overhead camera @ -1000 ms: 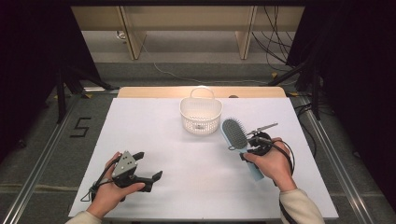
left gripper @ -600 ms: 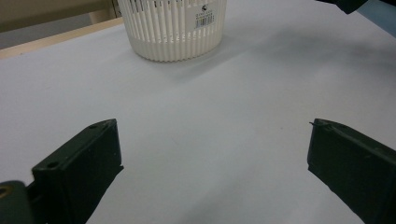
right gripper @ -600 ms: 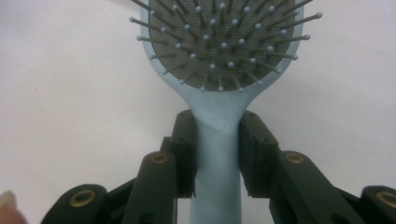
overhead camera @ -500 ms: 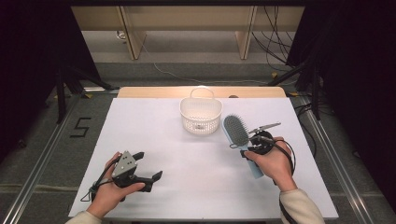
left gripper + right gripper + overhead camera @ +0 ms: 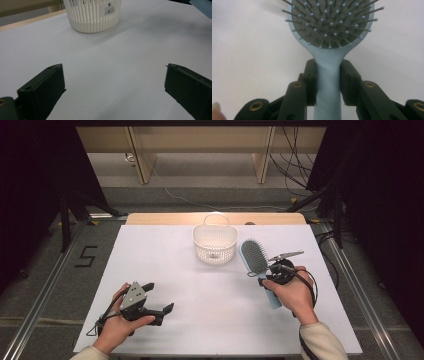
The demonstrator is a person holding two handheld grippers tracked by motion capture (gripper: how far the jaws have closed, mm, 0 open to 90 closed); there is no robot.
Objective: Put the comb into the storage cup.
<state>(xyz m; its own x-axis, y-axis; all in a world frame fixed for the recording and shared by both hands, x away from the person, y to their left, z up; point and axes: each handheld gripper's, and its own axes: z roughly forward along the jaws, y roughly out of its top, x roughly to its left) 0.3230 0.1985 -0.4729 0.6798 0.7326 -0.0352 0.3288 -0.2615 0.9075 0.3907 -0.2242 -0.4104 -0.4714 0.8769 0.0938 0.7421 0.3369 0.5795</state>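
- A pale blue plastic paddle hairbrush (image 5: 329,50), ball-tipped bristles up, is being pinched at its neck by the right claw (image 5: 329,82).
- Its long axis is being pointed toward the slatted white basket (image 5: 215,243), low over the desk (image 5: 165,255).
- The left claw (image 5: 112,85) is being held spread.

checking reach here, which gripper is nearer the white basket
Right. The right gripper, shut on the hairbrush, sits just right of the white basket. The left gripper, jaws open, rests near the table's front-left, well short of it.
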